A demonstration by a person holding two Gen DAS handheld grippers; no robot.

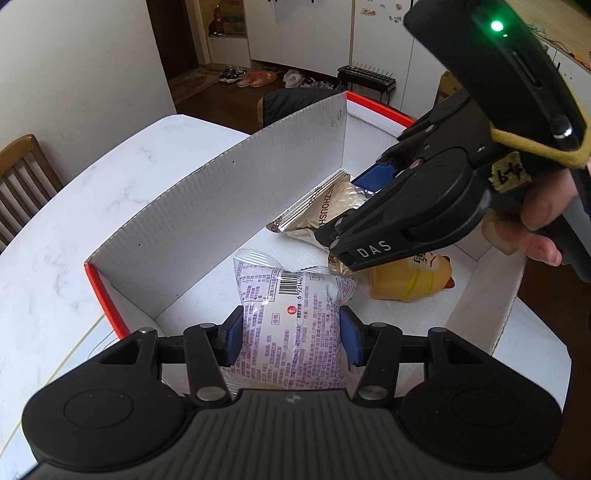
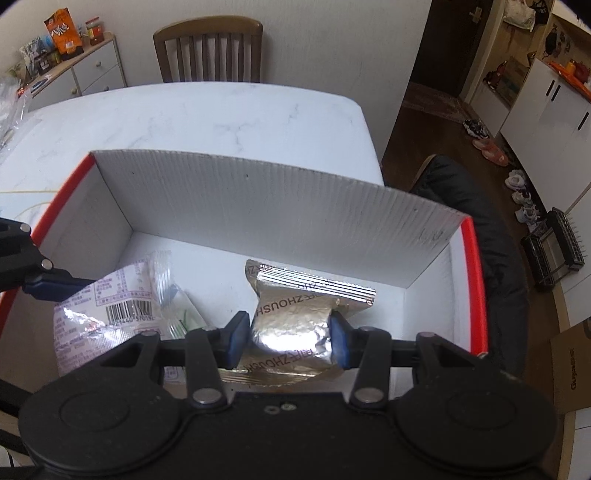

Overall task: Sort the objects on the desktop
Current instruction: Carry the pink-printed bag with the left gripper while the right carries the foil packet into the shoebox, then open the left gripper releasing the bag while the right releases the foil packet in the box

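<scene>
Crinkled gold foil packet [image 2: 291, 317] pinched in right gripper [image 2: 288, 341], purple-printed packet [image 1: 291, 332] in left gripper [image 1: 291, 341].

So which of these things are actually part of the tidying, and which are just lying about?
Part of the job:
- purple-printed packet, clamped in the left gripper
- silver foil packet, clamped in the right gripper
- yellow packet lying in the box
- white box with red rim

Just lying about:
- wooden chair
- shoes on the floor
- snack bags on the cabinet

Right gripper [image 2: 288, 341] clamps gold foil packet [image 2: 295, 314] inside white box [image 2: 258, 199].
</scene>
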